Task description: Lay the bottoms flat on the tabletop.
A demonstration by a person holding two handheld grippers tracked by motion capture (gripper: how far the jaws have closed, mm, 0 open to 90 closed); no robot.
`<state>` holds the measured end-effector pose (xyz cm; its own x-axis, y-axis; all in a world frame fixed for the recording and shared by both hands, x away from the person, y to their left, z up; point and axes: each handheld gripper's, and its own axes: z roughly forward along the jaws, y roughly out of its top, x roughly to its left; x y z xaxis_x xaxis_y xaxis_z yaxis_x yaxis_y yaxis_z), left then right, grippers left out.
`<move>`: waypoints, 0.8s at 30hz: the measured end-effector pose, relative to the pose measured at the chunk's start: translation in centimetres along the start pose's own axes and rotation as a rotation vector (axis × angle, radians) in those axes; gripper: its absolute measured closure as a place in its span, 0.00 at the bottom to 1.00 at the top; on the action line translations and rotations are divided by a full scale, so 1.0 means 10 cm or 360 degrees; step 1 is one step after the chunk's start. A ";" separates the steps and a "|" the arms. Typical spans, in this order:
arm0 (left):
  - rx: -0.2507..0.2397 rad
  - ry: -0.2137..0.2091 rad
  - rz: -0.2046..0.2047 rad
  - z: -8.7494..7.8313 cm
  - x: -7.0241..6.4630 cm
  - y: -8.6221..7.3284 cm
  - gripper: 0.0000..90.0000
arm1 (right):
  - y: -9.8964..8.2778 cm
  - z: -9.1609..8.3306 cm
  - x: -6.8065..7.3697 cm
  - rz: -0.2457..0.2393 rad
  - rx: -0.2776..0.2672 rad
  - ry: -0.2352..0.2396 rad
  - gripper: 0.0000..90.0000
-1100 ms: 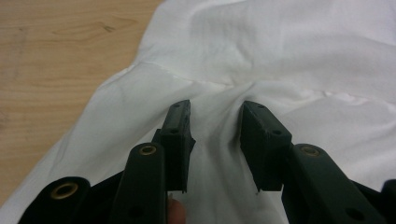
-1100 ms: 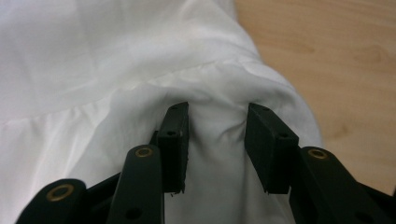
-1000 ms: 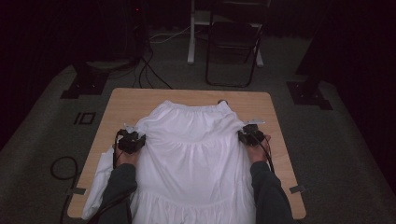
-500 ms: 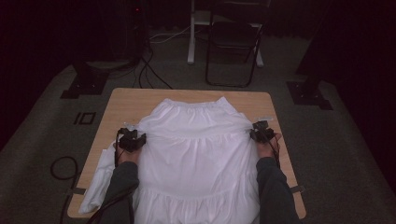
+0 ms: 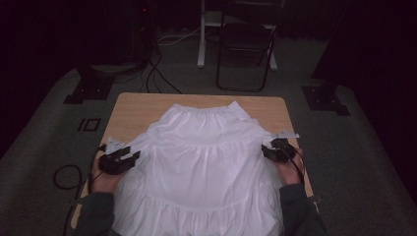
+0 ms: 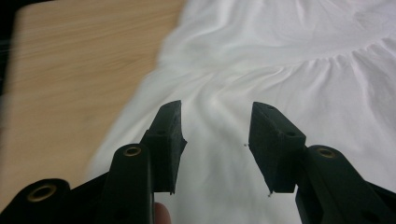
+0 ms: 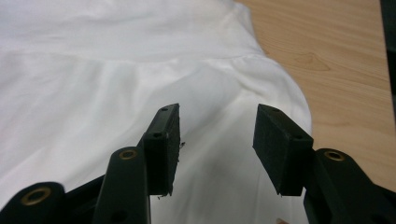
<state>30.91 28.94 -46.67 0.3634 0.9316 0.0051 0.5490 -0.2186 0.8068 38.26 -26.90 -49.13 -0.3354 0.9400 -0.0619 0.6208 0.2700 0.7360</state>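
Note:
A white tiered skirt [image 5: 206, 162] lies spread flat on the wooden table [image 5: 142, 105], waistband at the far end and hem toward the person. My left gripper [image 5: 132, 156] hovers over the skirt's left edge, and its jaws, which have just been opening, stand apart over the white cloth [image 6: 289, 60] with nothing between them. My right gripper [image 5: 266, 150] is at the skirt's right edge. Its jaws have also just been opening and are off the fabric [image 7: 93, 84], with bare wood [image 7: 336, 56] to their right.
The table's left side [image 6: 70, 70] is bare wood beside the skirt. Behind the table stand a dark folding chair [image 5: 246, 49] and a white post [image 5: 201, 34]. Cables [image 5: 157, 73] trail on the floor, with stand bases [image 5: 324, 98] at either side.
Both hands have come off the skirt's sides. The left gripper moved left and nearer the person, the right one rightward and slightly nearer. Both sets of jaws have opened wider.

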 end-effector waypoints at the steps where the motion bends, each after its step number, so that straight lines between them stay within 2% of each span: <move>1: -0.0016 0.0022 -0.0031 -0.12 0.06 -0.06 0.62 | -0.05 -0.09 0.01 -0.0004 -0.0032 0.0016 0.56; 5: -0.0053 0.0122 -0.0116 -0.50 0.22 -0.37 0.64 | -0.27 -0.41 0.04 0.0017 -0.0113 0.0048 0.56; 9: -0.0036 0.0214 -0.0206 -0.76 0.30 -0.76 0.68 | -0.49 -0.65 0.06 -0.0020 -0.0122 0.0037 0.56; 14: 0.0034 0.0263 -0.0278 -0.97 0.28 -1.17 0.70 | -0.75 -0.86 0.11 -0.0075 -0.0109 0.0024 0.56; 17: 0.0082 0.0279 -0.0291 -1.05 0.23 -1.36 0.68 | -0.90 -0.93 0.15 -0.0087 -0.0095 0.0005 0.55; 20: 0.0133 0.0293 -0.0290 -1.13 0.20 -1.50 0.67 | -1.02 -1.00 0.15 -0.0086 -0.0087 -0.0009 0.55; 24: 0.0156 0.0305 -0.0342 -1.24 0.24 -1.66 0.66 | -1.12 -1.08 0.11 -0.0047 -0.0087 -0.0026 0.55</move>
<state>13.33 38.39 -52.68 0.0874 0.9953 -0.0406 0.6713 -0.0287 0.7407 23.27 -31.20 -50.16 -0.3413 0.9351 -0.0949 0.5711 0.2865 0.7693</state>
